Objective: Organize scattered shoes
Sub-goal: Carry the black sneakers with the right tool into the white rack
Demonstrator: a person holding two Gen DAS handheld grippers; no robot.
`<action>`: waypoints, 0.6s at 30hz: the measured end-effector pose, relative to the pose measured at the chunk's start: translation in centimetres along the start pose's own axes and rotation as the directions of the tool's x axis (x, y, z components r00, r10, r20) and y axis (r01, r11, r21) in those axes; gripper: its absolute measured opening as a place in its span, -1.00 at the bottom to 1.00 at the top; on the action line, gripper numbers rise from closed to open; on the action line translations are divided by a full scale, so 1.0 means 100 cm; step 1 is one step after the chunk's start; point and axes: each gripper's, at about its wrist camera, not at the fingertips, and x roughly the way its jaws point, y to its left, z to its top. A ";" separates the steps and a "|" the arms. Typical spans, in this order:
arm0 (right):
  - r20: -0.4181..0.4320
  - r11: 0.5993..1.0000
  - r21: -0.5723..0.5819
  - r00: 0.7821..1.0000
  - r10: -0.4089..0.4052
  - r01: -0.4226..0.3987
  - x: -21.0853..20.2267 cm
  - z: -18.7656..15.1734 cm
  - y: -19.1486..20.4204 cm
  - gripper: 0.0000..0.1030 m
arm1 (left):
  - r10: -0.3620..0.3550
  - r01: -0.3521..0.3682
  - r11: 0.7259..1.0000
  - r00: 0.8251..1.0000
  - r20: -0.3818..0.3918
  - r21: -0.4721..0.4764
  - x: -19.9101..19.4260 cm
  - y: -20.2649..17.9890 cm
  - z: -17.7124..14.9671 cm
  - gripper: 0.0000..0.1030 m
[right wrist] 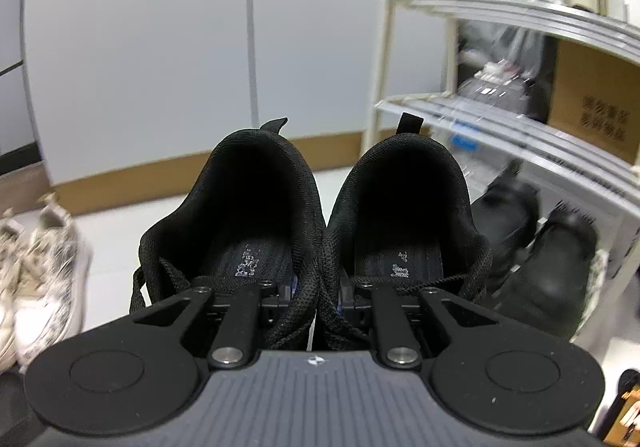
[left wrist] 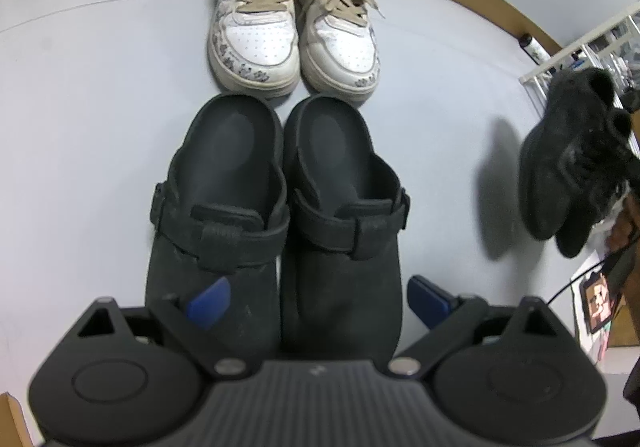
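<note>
Two black clogs point(left wrist: 276, 207) stand side by side on the pale floor, toes toward me. Beyond them is a pair of white sneakers with beige laces point(left wrist: 296, 23), blurred at the left edge of the right wrist view point(right wrist: 44, 267). My left gripper point(left wrist: 318, 301) hovers open over the clogs' toes, with its blue pads point(left wrist: 208, 303) spread wide. My right gripper point(right wrist: 318, 293) is shut on a pair of black lace-up sneakers point(right wrist: 320, 215), pinching their inner collars together. That pair hangs in the air at the right of the left wrist view point(left wrist: 572, 159).
A white shelf rack point(right wrist: 500, 127) stands to the right, with dark shoes point(right wrist: 532, 259) on its lowest level and a cardboard box point(right wrist: 592, 99) higher up. A wall with a brown skirting board point(right wrist: 160, 171) lies ahead. A cable and small items point(left wrist: 596, 299) lie at the right.
</note>
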 end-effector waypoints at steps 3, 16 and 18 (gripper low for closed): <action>0.042 0.999 0.010 0.998 -0.044 0.043 0.002 0.012 -0.015 -0.66 | 0.006 -0.006 1.000 1.000 -0.003 0.010 0.000 -0.002 0.000 0.88; 0.013 0.973 0.117 0.979 -0.201 0.198 0.015 0.058 -0.058 -0.67 | -0.041 0.039 0.999 0.997 0.067 0.033 -0.013 -0.020 0.011 0.88; 0.008 0.968 0.117 0.975 -0.224 0.222 0.015 0.067 -0.064 -0.67 | -0.067 0.064 0.997 0.993 0.099 0.038 -0.020 -0.024 0.014 0.88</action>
